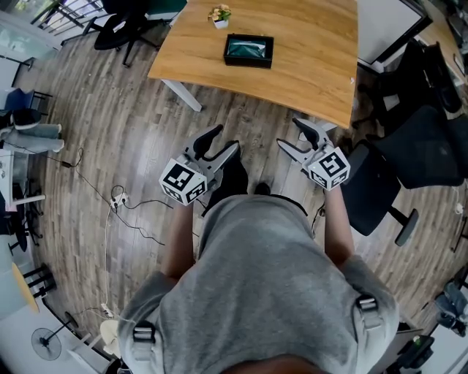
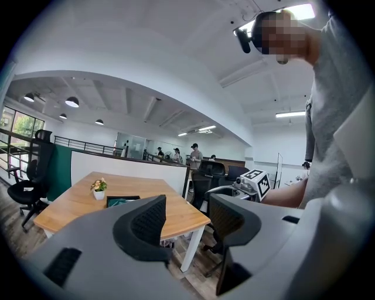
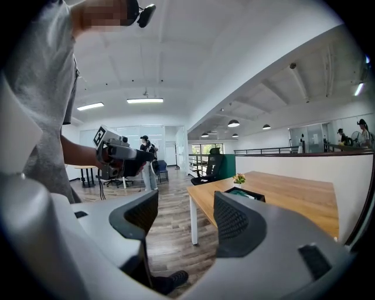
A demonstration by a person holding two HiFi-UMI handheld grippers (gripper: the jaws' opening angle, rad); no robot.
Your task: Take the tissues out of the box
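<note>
A black tissue box [image 1: 248,50] with teal contents lies on the wooden table [image 1: 307,66], far ahead of both grippers; it also shows as the box [image 2: 122,201] in the left gripper view and the box [image 3: 245,194] in the right gripper view. My left gripper [image 1: 217,142] is held open over the floor, short of the table's near edge, nothing between its jaws. My right gripper [image 1: 298,136] is open too, empty, close to the table's near right corner. The left gripper [image 2: 186,221] and right gripper [image 3: 186,221] each show a wide gap.
A small potted plant [image 1: 219,14] stands behind the box. Black office chairs stand at the right [image 1: 409,157] and far left [image 1: 121,29]. Cables [image 1: 121,201] trail across the wood floor. Other people stand in the far background [image 2: 194,153].
</note>
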